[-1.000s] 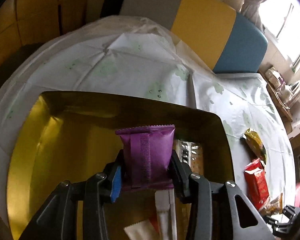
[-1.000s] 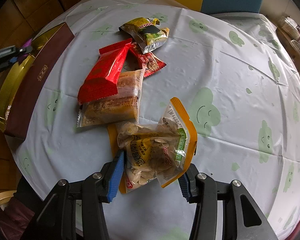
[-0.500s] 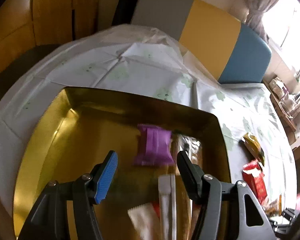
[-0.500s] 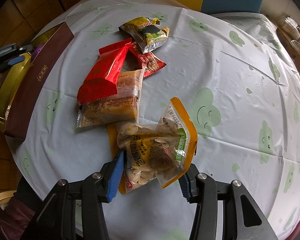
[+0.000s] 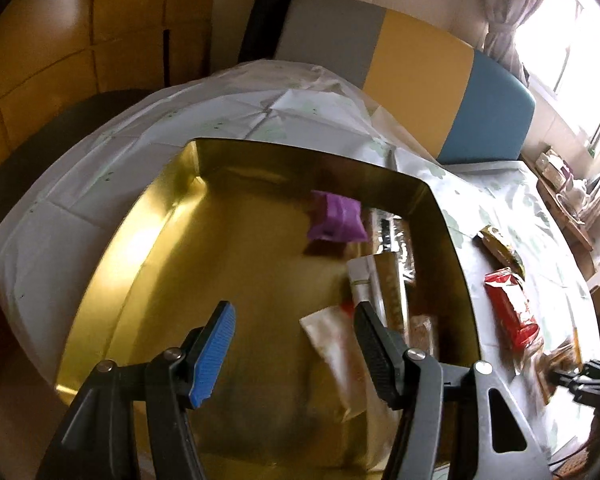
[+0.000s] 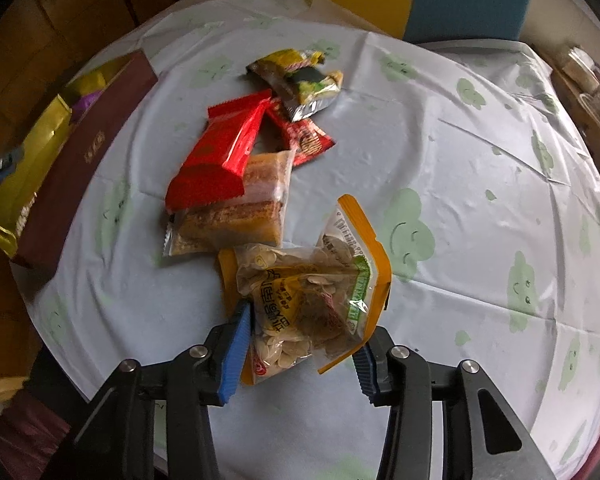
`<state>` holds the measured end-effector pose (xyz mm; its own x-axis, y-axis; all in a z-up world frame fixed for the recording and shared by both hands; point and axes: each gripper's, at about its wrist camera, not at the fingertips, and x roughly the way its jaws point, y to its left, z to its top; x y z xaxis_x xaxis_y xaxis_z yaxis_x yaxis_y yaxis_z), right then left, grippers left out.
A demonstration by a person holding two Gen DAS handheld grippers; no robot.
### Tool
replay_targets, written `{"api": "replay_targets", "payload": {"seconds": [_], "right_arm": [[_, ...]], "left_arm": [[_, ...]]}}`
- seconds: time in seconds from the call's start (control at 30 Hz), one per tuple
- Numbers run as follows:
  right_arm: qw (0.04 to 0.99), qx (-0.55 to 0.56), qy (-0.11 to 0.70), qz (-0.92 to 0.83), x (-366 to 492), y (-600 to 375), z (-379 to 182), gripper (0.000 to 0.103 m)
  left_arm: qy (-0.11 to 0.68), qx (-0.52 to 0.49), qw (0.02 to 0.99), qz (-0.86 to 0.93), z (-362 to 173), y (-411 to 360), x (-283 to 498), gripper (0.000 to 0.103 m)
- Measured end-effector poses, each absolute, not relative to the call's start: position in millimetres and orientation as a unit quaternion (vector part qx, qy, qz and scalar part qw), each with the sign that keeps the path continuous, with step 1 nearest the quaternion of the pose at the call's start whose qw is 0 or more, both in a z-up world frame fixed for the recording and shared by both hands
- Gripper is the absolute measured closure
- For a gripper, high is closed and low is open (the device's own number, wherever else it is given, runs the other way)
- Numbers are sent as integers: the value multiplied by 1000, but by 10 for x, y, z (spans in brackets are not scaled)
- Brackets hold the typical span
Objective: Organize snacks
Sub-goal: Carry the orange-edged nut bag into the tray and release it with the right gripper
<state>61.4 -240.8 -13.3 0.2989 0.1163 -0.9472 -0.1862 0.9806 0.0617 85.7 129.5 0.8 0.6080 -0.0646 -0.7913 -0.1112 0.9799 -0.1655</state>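
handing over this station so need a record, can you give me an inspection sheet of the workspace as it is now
surface: round table under white cloth with green smiley clouds.
job's things: gold-lined maroon box holds purple packet and sachets; clear orange-edged seed bag, red wrapper, clear cake pack, yellow-green packet on the cloth.
clutter: nothing seen.
grippers: left gripper open, empty; right gripper closing around the seed bag.
cables: nothing seen.
surroundings: grey, yellow and blue headboard, window.

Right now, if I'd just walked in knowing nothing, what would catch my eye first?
Probably the shiny gold tray at the table's edge, with a purple packet lying near its far wall beyond the open left gripper. Next, the snack pile on the smiley-cloud tablecloth: a bright red packet lying on a cake pack, and a seed bag between the fingers of the right gripper.
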Motion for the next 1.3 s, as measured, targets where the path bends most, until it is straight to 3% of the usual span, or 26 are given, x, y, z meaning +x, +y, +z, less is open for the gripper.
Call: {"api": "replay_targets", "payload": {"seconds": [0.33, 0.53, 0.93, 1.3], "right_arm": [[851, 41, 518, 81, 542, -2554, 409, 56], [850, 46, 497, 170, 686, -1895, 645, 56], [812, 10, 504, 294, 1248, -119, 540, 56], [806, -4, 525, 275, 1502, 301, 144, 49]], "left_arm": [[428, -115, 896, 35, 19, 1488, 716, 41], [414, -115, 903, 33, 67, 1516, 654, 41], [404, -119, 906, 33, 84, 1638, 543, 41], [412, -118, 903, 23, 0, 1586, 541, 41]]}}
